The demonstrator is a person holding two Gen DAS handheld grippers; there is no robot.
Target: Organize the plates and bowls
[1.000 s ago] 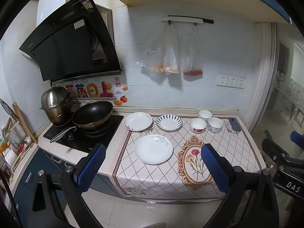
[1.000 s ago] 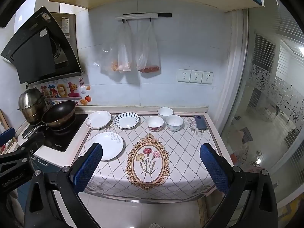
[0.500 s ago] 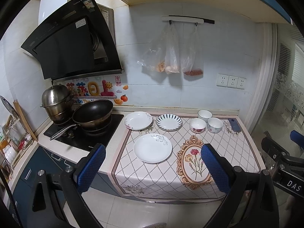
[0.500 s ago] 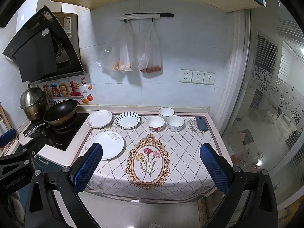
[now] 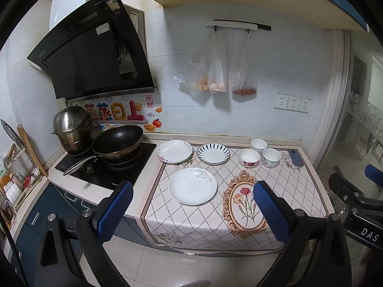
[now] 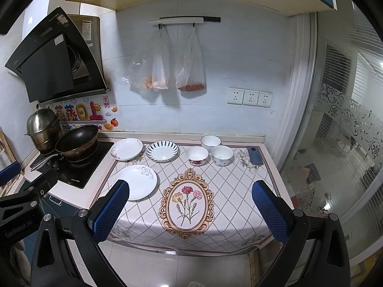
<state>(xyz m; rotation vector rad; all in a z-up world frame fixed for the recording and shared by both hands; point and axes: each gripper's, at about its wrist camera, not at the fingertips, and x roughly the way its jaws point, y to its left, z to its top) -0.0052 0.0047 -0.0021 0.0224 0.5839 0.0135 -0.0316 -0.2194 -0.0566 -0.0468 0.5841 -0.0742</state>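
Kitchen counter draped with a diamond-patterned cloth (image 6: 229, 191) bearing a floral medallion; an induction hob (image 5: 105, 167) with a wok (image 5: 117, 141) and a steel steamer pot (image 5: 71, 129) stands at its left end. On the cloth lie three plates: a large white plate (image 5: 192, 186) nearest the front edge, and behind it a floral-rimmed plate (image 5: 174, 151) just beside a blue-striped plate (image 5: 213, 153). Three small bowls (image 6: 210, 151) cluster to the right near the back, with a phone (image 6: 255, 156) beyond them. The left gripper (image 5: 191, 211) and right gripper (image 6: 190, 211) both hang short of the counter, fingers spread wide and empty. Judged step: approach for a first pick. Stacking goes best largest plate lowest, so take a small back plate by its rim, lifting clear before crossing the others.
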